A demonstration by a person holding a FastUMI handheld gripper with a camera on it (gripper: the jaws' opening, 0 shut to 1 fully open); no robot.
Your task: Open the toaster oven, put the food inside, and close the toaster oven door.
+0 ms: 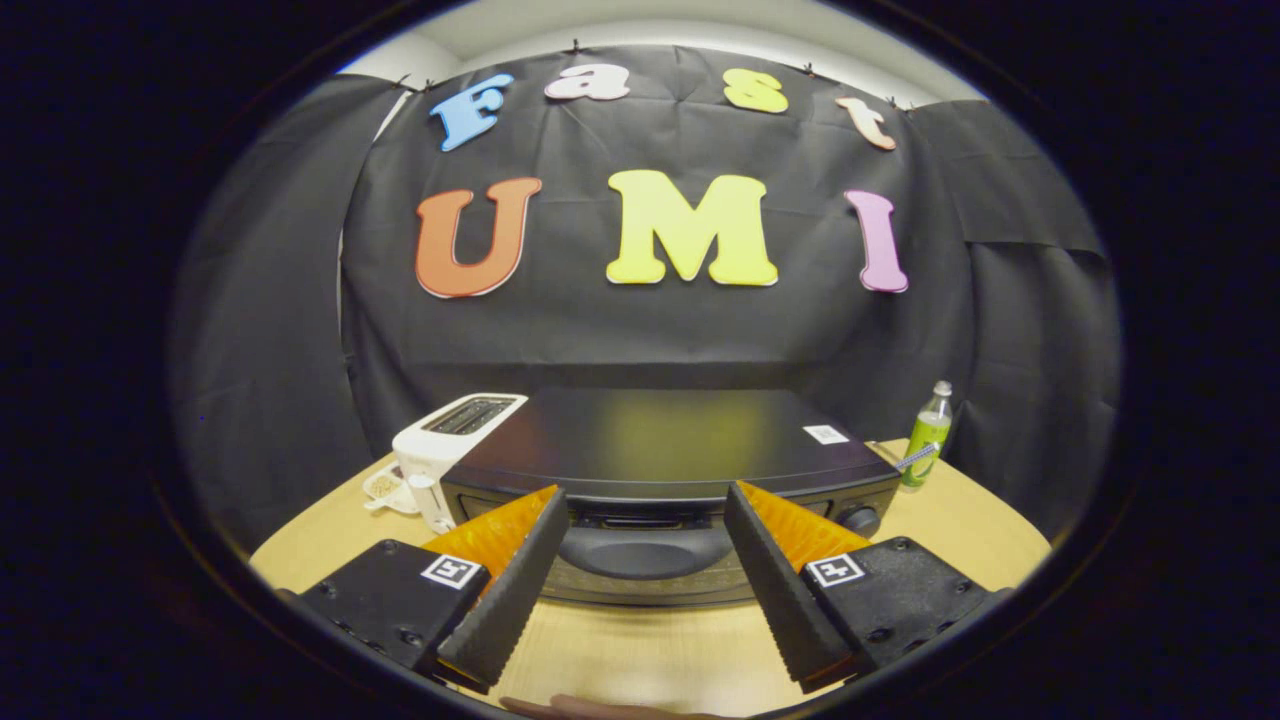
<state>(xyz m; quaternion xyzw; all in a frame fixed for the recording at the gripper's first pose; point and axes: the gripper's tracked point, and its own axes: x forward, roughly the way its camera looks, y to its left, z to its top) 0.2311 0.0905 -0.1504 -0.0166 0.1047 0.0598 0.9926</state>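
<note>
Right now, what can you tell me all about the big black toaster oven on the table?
The black box-shaped toaster oven stands upright on the round wooden table. Its flat top looks smooth and slightly shiny, with a small white sticker near one back corner. Its door is shut, with a wide curved handle at the front and a round knob beside it. A white slot toaster stands close against one side. The open gripper has its fingers just before the handle, touching nothing.
</note>
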